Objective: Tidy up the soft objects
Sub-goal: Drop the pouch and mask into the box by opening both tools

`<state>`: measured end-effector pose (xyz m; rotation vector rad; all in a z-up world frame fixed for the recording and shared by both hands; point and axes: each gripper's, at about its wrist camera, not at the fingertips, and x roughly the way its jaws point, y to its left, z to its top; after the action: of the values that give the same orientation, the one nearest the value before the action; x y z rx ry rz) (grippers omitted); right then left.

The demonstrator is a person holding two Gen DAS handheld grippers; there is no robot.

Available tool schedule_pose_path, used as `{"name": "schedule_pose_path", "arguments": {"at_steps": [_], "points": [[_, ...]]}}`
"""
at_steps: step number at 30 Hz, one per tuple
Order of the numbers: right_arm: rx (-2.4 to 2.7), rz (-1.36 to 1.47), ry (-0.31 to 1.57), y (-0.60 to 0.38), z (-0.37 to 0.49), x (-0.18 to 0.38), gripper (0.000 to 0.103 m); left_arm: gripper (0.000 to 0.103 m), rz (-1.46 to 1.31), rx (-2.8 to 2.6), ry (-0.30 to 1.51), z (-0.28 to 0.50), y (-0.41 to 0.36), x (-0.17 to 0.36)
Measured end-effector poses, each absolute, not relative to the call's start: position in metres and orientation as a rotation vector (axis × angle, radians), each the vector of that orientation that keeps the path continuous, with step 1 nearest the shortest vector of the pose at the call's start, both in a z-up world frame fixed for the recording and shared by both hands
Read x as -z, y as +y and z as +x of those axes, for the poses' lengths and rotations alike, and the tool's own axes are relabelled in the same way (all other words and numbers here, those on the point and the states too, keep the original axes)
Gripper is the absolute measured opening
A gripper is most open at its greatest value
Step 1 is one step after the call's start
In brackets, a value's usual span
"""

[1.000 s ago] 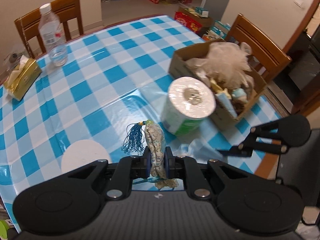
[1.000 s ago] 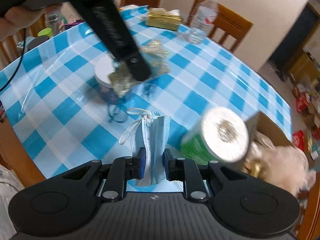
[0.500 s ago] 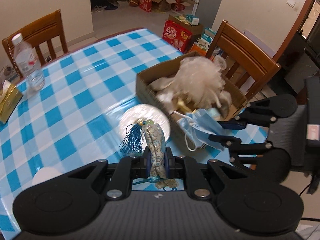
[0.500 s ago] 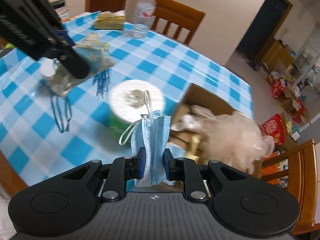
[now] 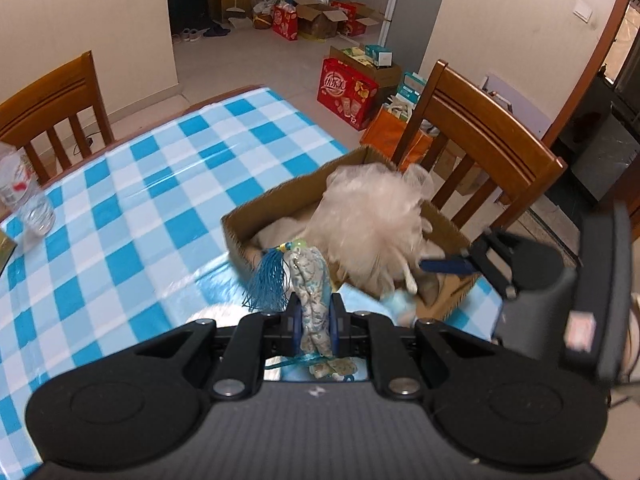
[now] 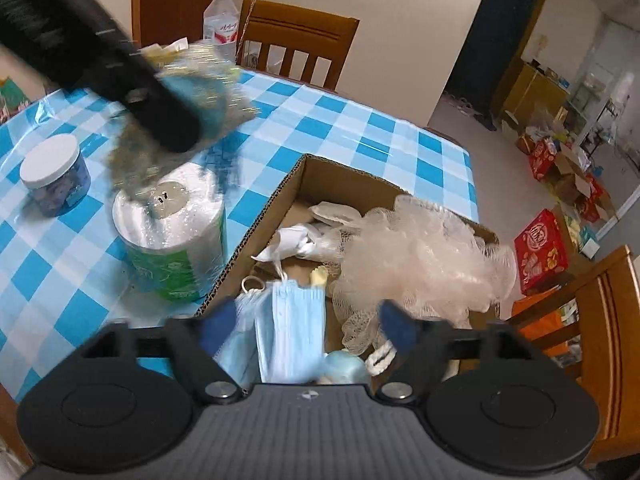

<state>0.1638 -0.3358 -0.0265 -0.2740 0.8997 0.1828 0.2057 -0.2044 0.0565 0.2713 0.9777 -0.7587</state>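
Note:
My left gripper (image 5: 313, 320) is shut on a patterned fabric sachet (image 5: 310, 276) with a blue tassel (image 5: 266, 284), held just in front of the cardboard box (image 5: 256, 220). In the right wrist view the sachet (image 6: 200, 92) shows blurred above the toilet roll (image 6: 172, 232). My right gripper (image 6: 306, 322) hangs over the near end of the box (image 6: 256, 240) and its jaws are opening. The blue face mask (image 6: 294, 332) lies between the pads, which no longer touch it. A cream bath pouf (image 6: 424, 252) fills the box's right part.
A white-lidded jar (image 6: 54, 176) stands left of the toilet roll. A water bottle (image 6: 221, 16) and a tissue pack sit at the far table edge. Wooden chairs (image 5: 480, 140) ring the checked table (image 5: 140, 200), and the box sits near its corner.
Both grippers have swung across the table to the box. The right gripper has opened and let go of the mask. The left still grips the sachet.

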Motion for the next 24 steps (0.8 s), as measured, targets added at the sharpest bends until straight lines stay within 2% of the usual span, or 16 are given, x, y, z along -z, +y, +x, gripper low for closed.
{"name": "schedule_pose_path", "arguments": {"at_steps": [8, 10, 11, 12, 13, 14, 15, 24], "points": [[-0.167, -0.211, 0.911, -0.353, 0.15, 0.031, 0.092, 0.011, 0.248, 0.775, 0.967, 0.23, -0.248, -0.044], [-0.159, -0.199, 0.913, -0.358, 0.149, 0.032, 0.093, 0.016, 0.243, 0.776, 0.967, 0.235, -0.257, -0.038], [-0.155, -0.192, 0.914, -0.36, 0.148, 0.031, 0.093, 0.028, 0.243, 0.773, 0.968, 0.236, -0.26, -0.035], [-0.149, -0.186, 0.911, -0.362, 0.146, 0.031, 0.094, 0.05, 0.243, 0.761, 0.96, 0.236, -0.262, -0.031], [-0.144, -0.182, 0.907, -0.363, 0.145, 0.03, 0.095, 0.064, 0.247, 0.747, 0.944, 0.236, -0.263, -0.029], [-0.138, -0.176, 0.903, -0.365, 0.144, 0.029, 0.098, 0.087, 0.252, 0.724, 0.919, 0.234, -0.262, -0.026], [-0.131, -0.168, 0.9, -0.367, 0.144, 0.029, 0.1, 0.097, 0.247, 0.706, 0.896, 0.231, -0.259, -0.025], [-0.064, -0.058, 0.926, -0.38, 0.145, 0.031, 0.103, 0.1, 0.258, 0.584, 0.802, 0.198, -0.225, -0.019]]}}
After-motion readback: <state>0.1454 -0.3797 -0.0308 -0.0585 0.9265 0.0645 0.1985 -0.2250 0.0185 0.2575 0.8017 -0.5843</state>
